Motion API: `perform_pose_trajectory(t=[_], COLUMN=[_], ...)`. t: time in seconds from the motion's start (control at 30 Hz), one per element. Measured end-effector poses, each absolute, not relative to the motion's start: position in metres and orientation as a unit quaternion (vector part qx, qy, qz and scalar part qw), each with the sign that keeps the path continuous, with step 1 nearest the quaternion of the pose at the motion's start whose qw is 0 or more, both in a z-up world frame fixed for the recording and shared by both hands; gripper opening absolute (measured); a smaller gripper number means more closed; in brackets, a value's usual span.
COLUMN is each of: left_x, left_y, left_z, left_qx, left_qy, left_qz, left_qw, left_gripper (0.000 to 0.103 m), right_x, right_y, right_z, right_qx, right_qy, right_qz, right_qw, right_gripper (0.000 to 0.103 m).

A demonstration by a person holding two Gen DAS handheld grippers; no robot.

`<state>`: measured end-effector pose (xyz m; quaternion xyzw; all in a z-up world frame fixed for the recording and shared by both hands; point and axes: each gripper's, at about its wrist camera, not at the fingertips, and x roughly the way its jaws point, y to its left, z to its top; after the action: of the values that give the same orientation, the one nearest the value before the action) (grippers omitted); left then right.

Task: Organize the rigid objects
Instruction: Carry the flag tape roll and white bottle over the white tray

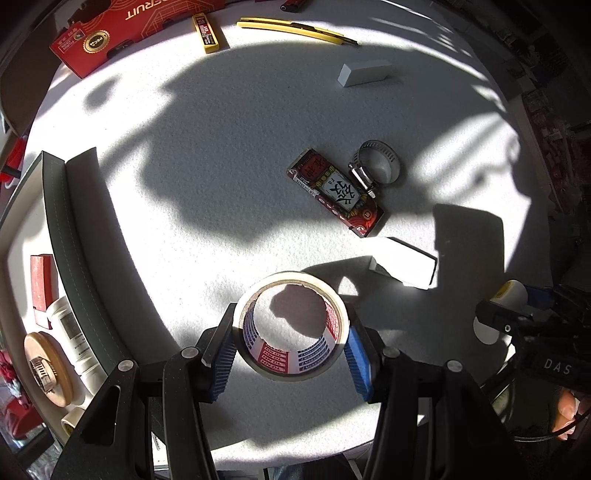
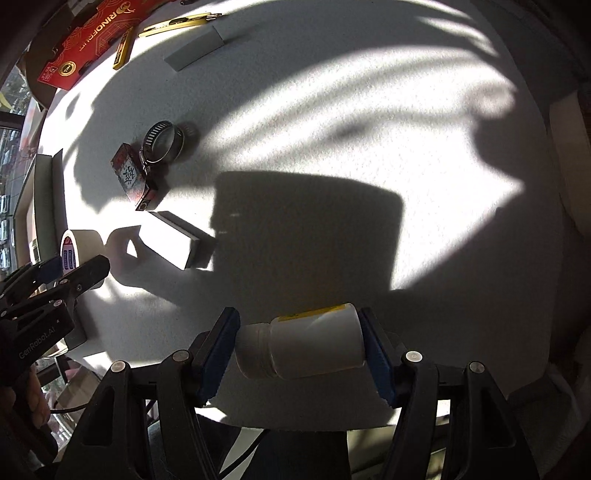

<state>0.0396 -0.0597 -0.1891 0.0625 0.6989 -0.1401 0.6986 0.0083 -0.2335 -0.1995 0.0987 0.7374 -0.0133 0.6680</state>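
Note:
A roll of tape (image 1: 295,371) stands on its edge on the white table (image 1: 184,184), and my left gripper (image 1: 291,332) is shut on it, blue pads pressing its two sides. The right wrist view shows that gripper (image 2: 70,266) and the tape roll (image 2: 83,240) at the far left. My right gripper (image 2: 299,336) is shut on a white plastic bottle (image 2: 314,343) that lies sideways between the pads, cap to the left, above the table's near edge. In the left wrist view the right gripper (image 1: 509,314) and the bottle (image 1: 511,293) are at the right edge.
A red patterned box (image 1: 338,192), a metal hose clamp (image 1: 376,162) and a white block (image 1: 406,264) lie mid-table. Farther back are another white block (image 1: 364,74), a yellow knife (image 1: 295,31), a small yellow box (image 1: 208,33) and a big red box (image 1: 122,26). A grey-walled tray (image 1: 74,229) with several items stands at the left.

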Motion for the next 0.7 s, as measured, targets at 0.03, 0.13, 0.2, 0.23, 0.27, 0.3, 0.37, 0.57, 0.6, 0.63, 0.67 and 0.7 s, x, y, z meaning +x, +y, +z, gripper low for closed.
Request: perform_pose_trajectory(t=[0.03, 0.13, 0.2, 0.23, 0.27, 0.3, 0.37, 0.57, 0.6, 0.63, 0.67, 0.7], left_x=[0.039, 0.037, 0.035, 0.032, 0.031, 0.030, 0.028, 0.011, 0.005, 0.006, 0.007, 0.006], left_y=[-0.062, -0.068, -0.074, -0.077, -0.082, -0.085, -0.087, -0.094, -0.090, -0.089, -0.088, -0.084], left_z=[-0.187, -0.181, -0.177, -0.175, -0.172, -0.170, -0.166, -0.142, -0.134, -0.132, -0.131, -0.128], left_qx=[0.064, 0.073, 0.080, 0.083, 0.085, 0.086, 0.083, 0.088, 0.086, 0.083, 0.079, 0.075], left_qy=[0.698, 0.692, 0.689, 0.687, 0.686, 0.685, 0.682, 0.666, 0.663, 0.662, 0.660, 0.658], left_qz=[-0.151, -0.185, -0.206, -0.215, -0.224, -0.232, -0.247, -0.268, -0.269, -0.269, -0.269, -0.269], left_qw=[0.698, 0.694, 0.690, 0.689, 0.687, 0.686, 0.683, 0.691, 0.693, 0.695, 0.697, 0.699], left_gripper=[0.057, 0.057, 0.057, 0.057, 0.057, 0.057, 0.057, 0.057, 0.057, 0.057, 0.057, 0.057], right_x=[0.006, 0.002, 0.004, 0.004, 0.006, 0.015, 0.020, 0.023, 0.024, 0.023, 0.024, 0.021], right_y=[-0.234, -0.236, -0.237, -0.235, -0.231, -0.222, -0.235, -0.227, -0.225, -0.220, -0.219, -0.228], right_z=[-0.199, -0.193, -0.188, -0.186, -0.183, -0.178, -0.173, -0.160, -0.158, -0.158, -0.156, -0.152], right_qx=[0.102, 0.103, 0.098, 0.096, 0.095, 0.092, 0.089, 0.080, 0.078, 0.075, 0.072, 0.069], right_qy=[0.737, 0.735, 0.734, 0.733, 0.733, 0.732, 0.731, 0.724, 0.723, 0.721, 0.720, 0.718], right_qz=[-0.015, -0.016, -0.015, -0.014, -0.013, -0.012, -0.011, -0.004, -0.002, -0.001, 0.000, 0.002], right_qw=[0.668, 0.670, 0.672, 0.673, 0.674, 0.674, 0.677, 0.685, 0.687, 0.689, 0.691, 0.693], right_gripper=[0.066, 0.066, 0.066, 0.066, 0.066, 0.066, 0.066, 0.066, 0.066, 0.066, 0.066, 0.066])
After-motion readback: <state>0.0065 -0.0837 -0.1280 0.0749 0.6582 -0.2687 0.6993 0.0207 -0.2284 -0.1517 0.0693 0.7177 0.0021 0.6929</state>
